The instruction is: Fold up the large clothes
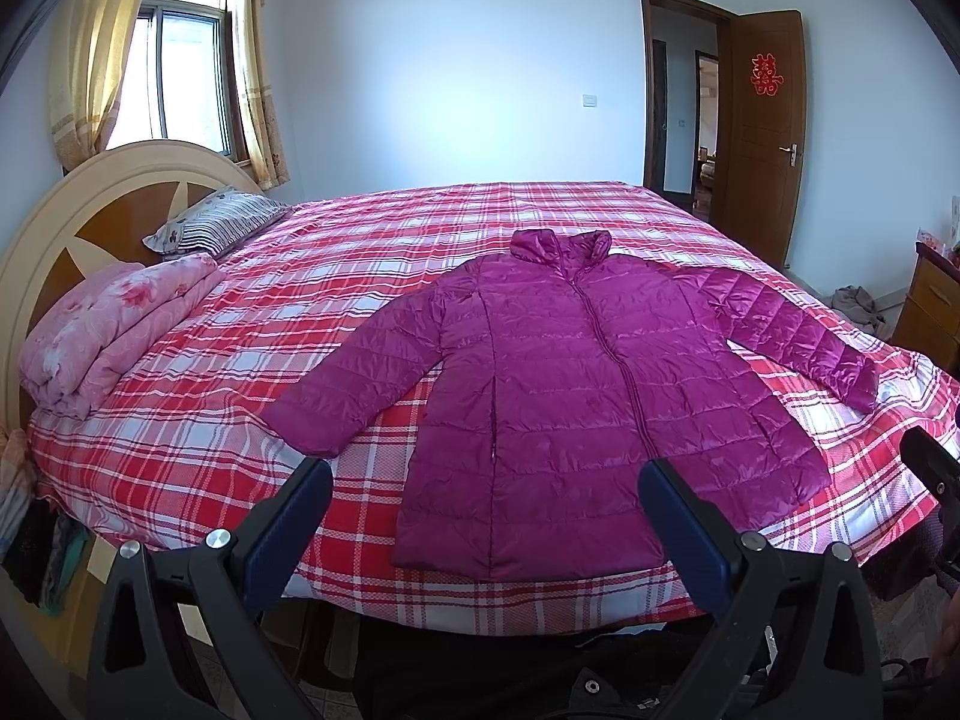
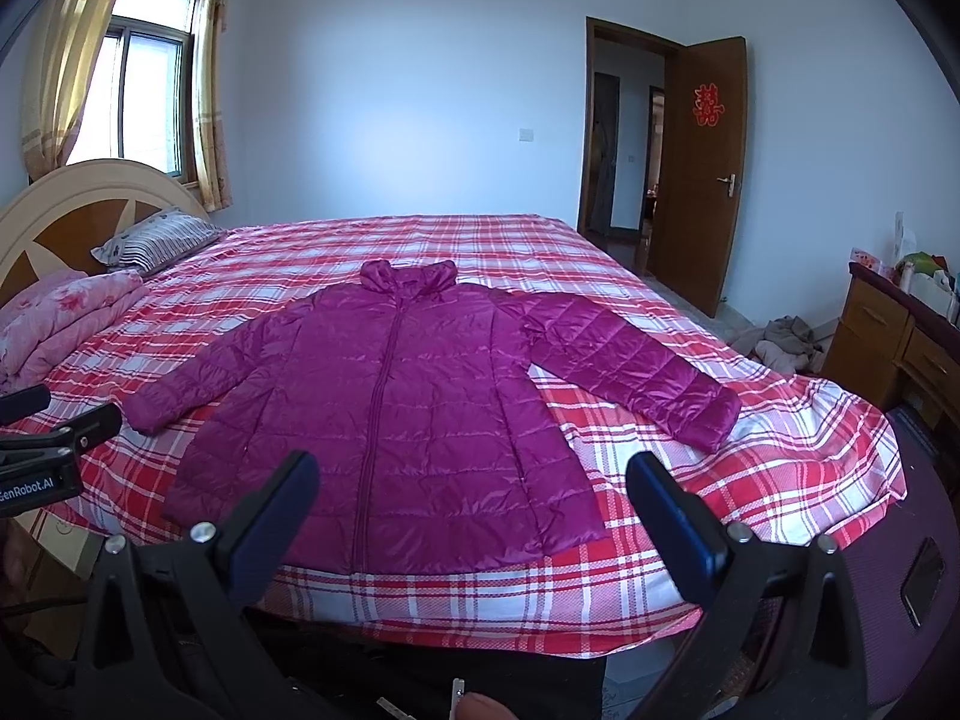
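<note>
A magenta quilted puffer jacket (image 1: 576,402) lies zipped and spread flat, sleeves out, on a red plaid bed (image 1: 198,450), still wholly unfolded, while the left gripper (image 1: 486,480) and right gripper (image 2: 474,474) hover before its hem, fingers released and empty.

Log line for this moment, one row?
phase: pre-fold | jacket: flat, zipped, sleeves spread on bed | left claw: open, empty | right claw: open, empty
</note>
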`<state>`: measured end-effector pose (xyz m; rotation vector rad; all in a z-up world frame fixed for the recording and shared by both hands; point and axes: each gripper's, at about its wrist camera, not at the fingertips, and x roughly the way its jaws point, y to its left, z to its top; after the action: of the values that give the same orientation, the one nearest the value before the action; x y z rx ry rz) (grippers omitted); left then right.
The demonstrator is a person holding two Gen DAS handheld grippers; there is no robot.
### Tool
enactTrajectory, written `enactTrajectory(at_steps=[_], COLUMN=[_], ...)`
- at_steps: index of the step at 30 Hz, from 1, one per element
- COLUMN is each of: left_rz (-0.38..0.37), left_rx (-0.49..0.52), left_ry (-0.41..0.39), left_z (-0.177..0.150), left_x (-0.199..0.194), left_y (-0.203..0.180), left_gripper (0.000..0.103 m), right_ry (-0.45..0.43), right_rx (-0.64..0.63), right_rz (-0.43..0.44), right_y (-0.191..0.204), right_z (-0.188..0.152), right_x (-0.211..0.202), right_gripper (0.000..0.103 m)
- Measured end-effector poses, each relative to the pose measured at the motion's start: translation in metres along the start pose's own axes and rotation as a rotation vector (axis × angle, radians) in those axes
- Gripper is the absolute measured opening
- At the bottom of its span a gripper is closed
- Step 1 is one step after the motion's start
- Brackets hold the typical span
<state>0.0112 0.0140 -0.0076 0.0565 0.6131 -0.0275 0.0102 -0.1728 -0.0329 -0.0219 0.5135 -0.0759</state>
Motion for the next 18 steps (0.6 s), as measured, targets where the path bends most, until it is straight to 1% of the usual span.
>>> enactTrajectory(at_steps=[7, 12, 14, 18], left_rz=[0.003, 0.008, 0.009, 0.038], left_rx=[0.003, 0.013, 0.025, 0.078], left_ry=[0.005, 0.020, 0.027, 0.001], left_z=[-0.001, -0.002, -0.002, 0.004], left_x=[0.003, 0.009, 0.014, 0.030], left_y=[0.001, 0.003, -0.001, 0.001], left_gripper=[0.102, 0.102, 0.102, 0.102], right_ry=[0.001, 0.020, 0.030, 0.046], right_rx=[0.011, 0.026, 0.037, 0.054], right_rz=[0.002, 0.015, 0.030, 0.053], right_y=[0.000, -0.007, -0.011, -0.023], right_z=[-0.001, 0.000, -0.001, -0.001], right_x=[0.000, 0.005, 0.009, 0.020], right_gripper=[0.103, 0.103, 0.103, 0.103])
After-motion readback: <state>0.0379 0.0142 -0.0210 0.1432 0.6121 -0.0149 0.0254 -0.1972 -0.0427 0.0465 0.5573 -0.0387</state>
